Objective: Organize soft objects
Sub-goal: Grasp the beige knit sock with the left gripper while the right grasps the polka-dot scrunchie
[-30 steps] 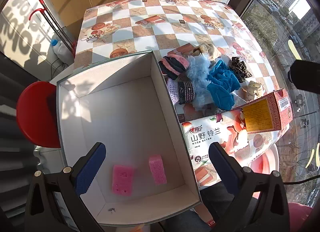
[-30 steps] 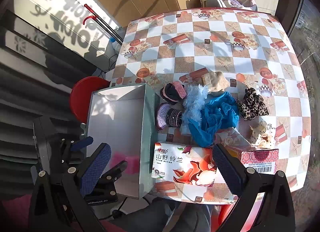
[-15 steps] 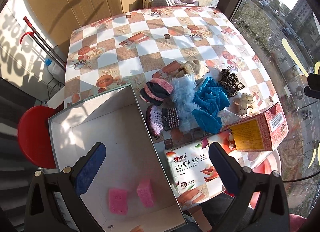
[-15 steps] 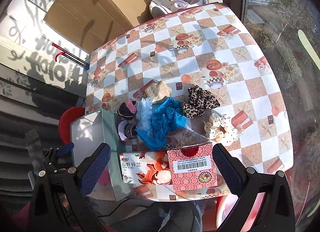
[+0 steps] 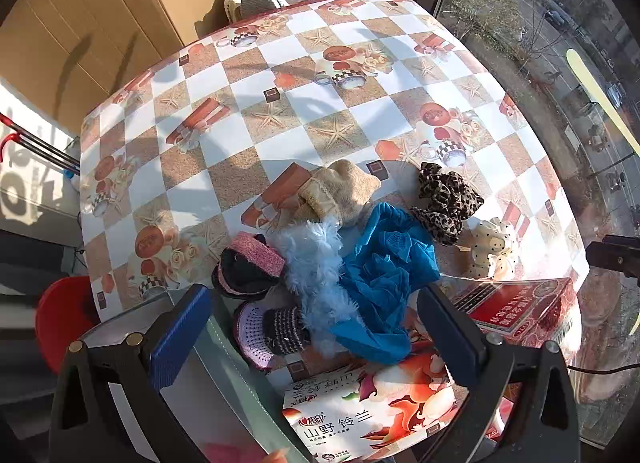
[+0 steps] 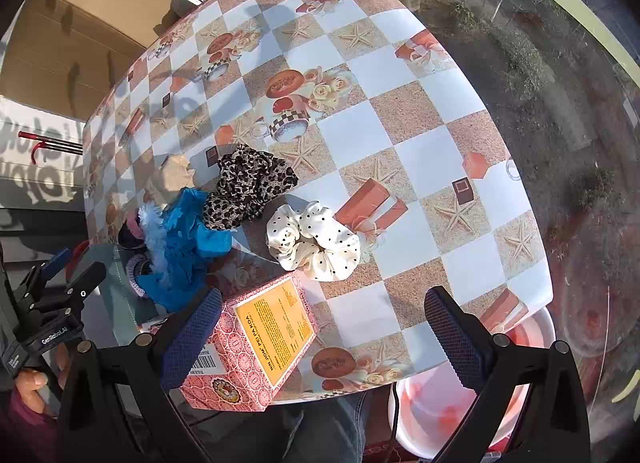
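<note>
Checkered glossy tablecloth [image 5: 336, 103] beneath fluffy blue boa [image 5: 316, 259], crumpled scrunchies [image 6: 312, 241].

Heap of soft things on the checked surface [image 5: 352, 115]: blue cloth [image 5: 384, 263], fluffy pale-blue piece [image 5: 312, 259], leopard scrunchie [image 6: 248, 183], dotted cream scrunchie [image 6: 316, 241] apart

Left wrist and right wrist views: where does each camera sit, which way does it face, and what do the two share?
Left wrist: on the left hand-held gripper, above the table's near edge, facing down over the blue cloth and tissue pack; only its open blue-padded fingers show.
Right wrist: on the right hand-held gripper, further right, facing the polka-dot scrunchie and red box; the left hand-held gripper and a hand show at left.
Shared: checkered tablecloth, leopard scrunchie, blue cloth, polka-dot scrunchie, red box.
</note>
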Tool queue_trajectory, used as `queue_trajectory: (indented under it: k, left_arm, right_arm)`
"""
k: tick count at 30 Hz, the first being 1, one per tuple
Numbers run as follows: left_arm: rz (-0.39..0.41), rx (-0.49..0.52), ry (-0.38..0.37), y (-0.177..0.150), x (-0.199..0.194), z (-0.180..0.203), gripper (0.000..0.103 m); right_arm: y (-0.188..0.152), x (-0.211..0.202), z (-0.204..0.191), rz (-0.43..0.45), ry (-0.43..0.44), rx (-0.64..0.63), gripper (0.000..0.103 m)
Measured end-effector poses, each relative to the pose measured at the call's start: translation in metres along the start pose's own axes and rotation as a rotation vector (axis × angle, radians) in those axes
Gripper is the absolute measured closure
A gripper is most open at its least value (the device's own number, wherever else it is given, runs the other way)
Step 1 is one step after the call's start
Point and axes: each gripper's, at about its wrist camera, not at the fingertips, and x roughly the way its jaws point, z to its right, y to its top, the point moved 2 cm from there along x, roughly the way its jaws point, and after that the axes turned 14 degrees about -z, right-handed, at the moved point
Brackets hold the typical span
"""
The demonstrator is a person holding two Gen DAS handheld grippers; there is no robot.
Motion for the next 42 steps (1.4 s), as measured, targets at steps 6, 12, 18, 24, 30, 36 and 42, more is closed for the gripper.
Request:
queue_trajectory:
  k: [6,12,18,24,30,36,42]
  left_arm:
    - [-0.094,-0.027,0.011,0.055,0.038,0.007,0.0]
    - [-0.196,-0.032,0.032,0.092,0.081,0.01,0.0]
    - [-0.269,-0.022,0.05,0.104,0.113,0.015,0.0]
    - [-0.314,-0.028,0.073,0.108,0.13,0.011,0.018]
    - [-0.3,-0.008,0.036,0.107,0.127,0.013,0.069]
    - [-0.182,-0.003,0.035,0.103,0.097,0.017,0.073]
    - [-0.076,-0.003,0.034,0.083,0.054,0.016,0.073]
  right_arm:
    - [0.028,0.053,0.007,-0.114,0.039,0.019,0.001]
    - [0.056,0.084,0.001,-0.186,0.055,0.004,0.001]
    - [0.07,0.116,-0.009,-0.254,0.017,-0.047,0.001]
    - [0.07,0.135,-0.019,-0.273,-0.068,-0.108,0.001]
    - [0.061,0.133,-0.026,-0.236,-0.124,-0.13,0.043]
    - [0.062,0.11,-0.019,-0.151,-0.022,-0.104,0.067]
    - [0.06,0.067,-0.009,-0.06,0.052,-0.068,0.067]
